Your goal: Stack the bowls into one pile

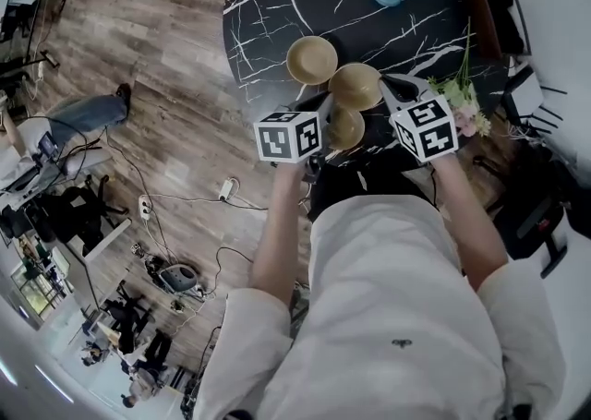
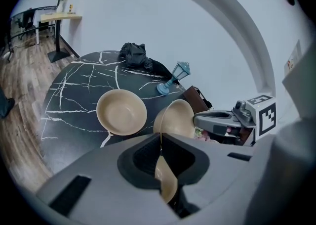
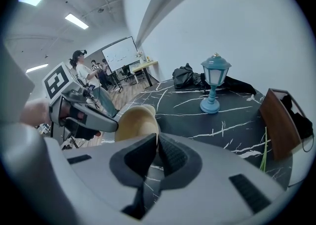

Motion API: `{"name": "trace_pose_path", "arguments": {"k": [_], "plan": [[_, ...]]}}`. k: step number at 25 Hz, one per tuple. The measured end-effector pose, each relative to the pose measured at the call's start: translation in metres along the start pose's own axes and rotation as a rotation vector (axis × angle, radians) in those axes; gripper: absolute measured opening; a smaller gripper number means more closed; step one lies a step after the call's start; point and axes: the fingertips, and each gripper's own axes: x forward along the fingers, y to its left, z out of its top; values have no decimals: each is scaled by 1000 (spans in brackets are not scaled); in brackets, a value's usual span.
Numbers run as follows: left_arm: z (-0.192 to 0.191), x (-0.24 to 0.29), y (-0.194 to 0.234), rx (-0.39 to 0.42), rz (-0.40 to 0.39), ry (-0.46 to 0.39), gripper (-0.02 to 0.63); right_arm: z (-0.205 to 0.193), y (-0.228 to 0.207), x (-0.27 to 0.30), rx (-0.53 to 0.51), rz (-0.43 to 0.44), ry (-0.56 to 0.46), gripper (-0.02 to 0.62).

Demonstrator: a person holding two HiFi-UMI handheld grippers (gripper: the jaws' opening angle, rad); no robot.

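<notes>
Bare black table (image 1: pixel 270 29) beyond the resting bowl (image 1: pixel 312 59), with the table's edge just on its near side. Just beside that bowl, held up: second bowl (image 2: pixel 165 179) pinched by its rim in the closed left gripper (image 2: pixel 160 145); third bowl (image 3: pixel 138 122), seemingly clamped the same way, in the right gripper (image 3: pixel 157 145).

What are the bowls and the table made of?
Bowls: probably plastic or ceramic. They are plain tan and smooth, with thin rims and a soft, dull sheen, so the look leaves it open. Table: looks like black marble, or a print of it, with white veins crossing a smooth dark top.
</notes>
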Motion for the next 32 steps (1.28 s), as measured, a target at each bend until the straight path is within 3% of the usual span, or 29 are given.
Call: {"name": "trace_pose_path", "arguments": {"k": [17, 32], "plan": [[-38, -37, 2, -81, -1, -34, 12, -16, 41, -5, -75, 94, 36, 18], [-77, -50, 15, -129, 49, -10, 12, -45, 71, 0, -127, 164, 106, 20]]}}
